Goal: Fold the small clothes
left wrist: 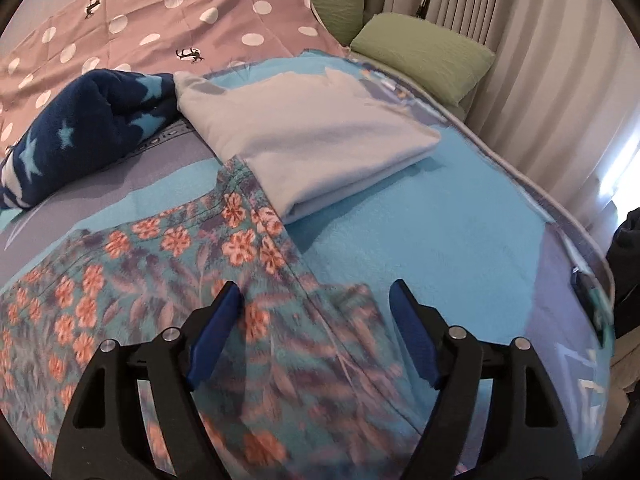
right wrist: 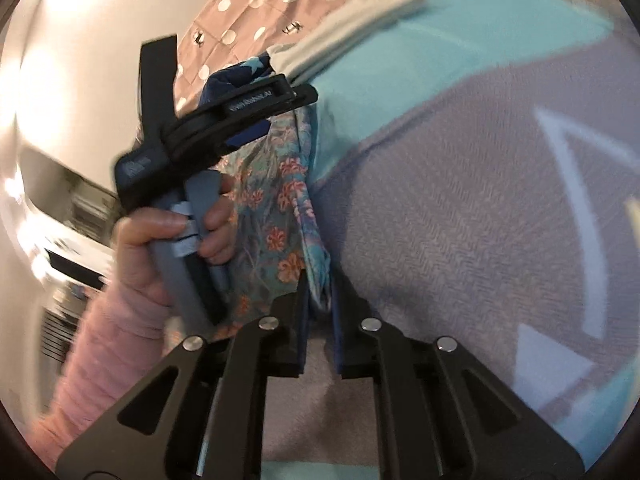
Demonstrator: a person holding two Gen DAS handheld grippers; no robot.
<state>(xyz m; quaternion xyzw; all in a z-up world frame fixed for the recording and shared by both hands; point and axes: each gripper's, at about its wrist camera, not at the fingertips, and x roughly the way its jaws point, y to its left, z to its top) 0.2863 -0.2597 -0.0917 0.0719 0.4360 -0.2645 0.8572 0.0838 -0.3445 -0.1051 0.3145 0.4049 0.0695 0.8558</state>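
The thin teal floral-print cotton garment (left wrist: pixel 176 264) is spread on the near left of the blue bedspread (left wrist: pixel 420 240), one edge pinched between the narrowed jaws of the right gripper (right wrist: pixel 320 300). The left gripper (left wrist: pixel 316 300) hovers above it, jaws wide and empty. Soft, light, limp cloth — likely to sag — is best taken at corners or hems.

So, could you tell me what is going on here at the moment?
A person is folding small clothes on a bed with a handheld gripper in each hand. The right gripper is shut on an edge of the floral garment, lifting it. The left gripper is open over the same garment, gripping nothing. A folded pale blue garment and a navy star-print fleece lie further back on the blue blanket.
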